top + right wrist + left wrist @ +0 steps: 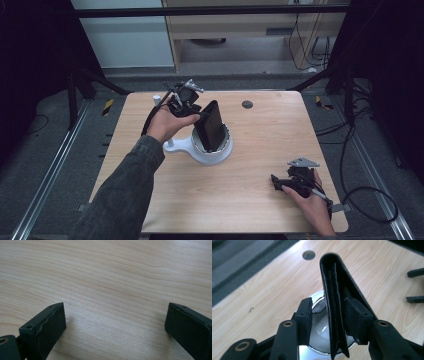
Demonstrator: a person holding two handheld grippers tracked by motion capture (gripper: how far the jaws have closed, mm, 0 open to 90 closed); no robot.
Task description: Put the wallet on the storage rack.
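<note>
One jaw of your left gripper (328,315) touches the black wallet (334,305), the other stands off, so it is loose. At frame centre the wallet stands on edge in the white bowl (220,151); nudged, it could tip out. Your right gripper (113,325) rests spread wide, lower right.

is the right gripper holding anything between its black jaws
No, the right gripper stands with its jaws wide apart over the bare light wooden table, nothing between them.

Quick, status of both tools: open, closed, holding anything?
Left tool: around the black wallet, one jaw not touching; grip cannot be told.
Right tool: open, empty, over the table.
</note>
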